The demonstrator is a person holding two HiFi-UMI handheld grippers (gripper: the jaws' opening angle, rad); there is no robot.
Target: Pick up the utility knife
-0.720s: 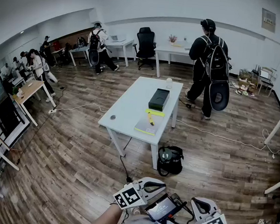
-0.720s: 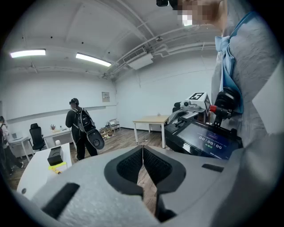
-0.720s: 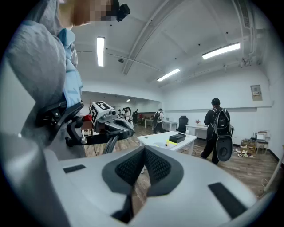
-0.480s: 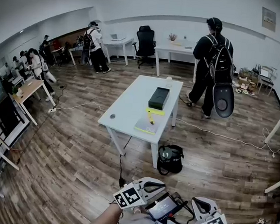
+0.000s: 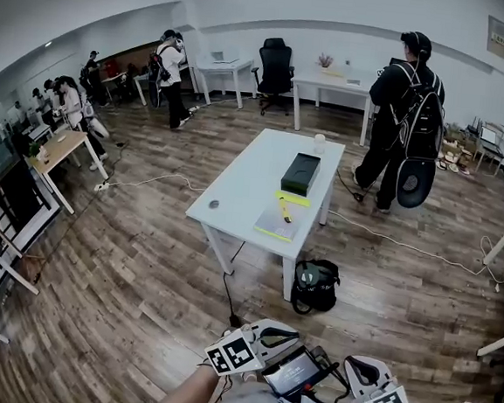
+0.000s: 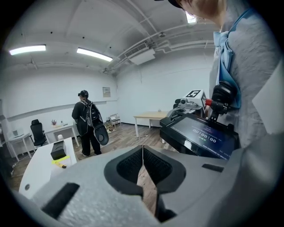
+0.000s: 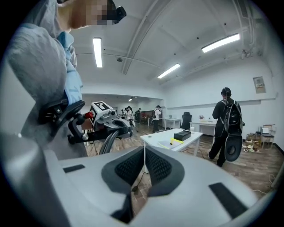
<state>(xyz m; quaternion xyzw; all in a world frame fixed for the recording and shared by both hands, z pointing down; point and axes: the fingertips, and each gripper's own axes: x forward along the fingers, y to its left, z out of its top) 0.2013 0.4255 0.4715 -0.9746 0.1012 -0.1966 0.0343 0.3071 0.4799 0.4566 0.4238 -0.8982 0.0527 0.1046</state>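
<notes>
The yellow utility knife point(image 5: 284, 212) lies on a pale notebook point(image 5: 275, 225) at the near end of a white table point(image 5: 240, 182), far across the floor from me. It shows small in the left gripper view point(image 6: 60, 165) and the right gripper view point(image 7: 176, 140). A black box point(image 5: 300, 172) sits just behind it. My left gripper point(image 5: 274, 335) and right gripper point(image 5: 361, 369) are held low, close to my body at the picture's bottom edge. Both are shut with nothing between the pads point(image 6: 133, 165) point(image 7: 133, 166).
A screen device point(image 5: 294, 373) hangs between the grippers. A black bag point(image 5: 316, 285) and a cable lie on the wood floor by the table's near leg. A person with a backpack point(image 5: 411, 105) stands right of the table. Desks, an office chair point(image 5: 276, 65) and other people stand along the far walls.
The person with the backpack has stepped to the right, and a person at the back left has walked further away. The view has shifted slightly. Both grippers stay put.
</notes>
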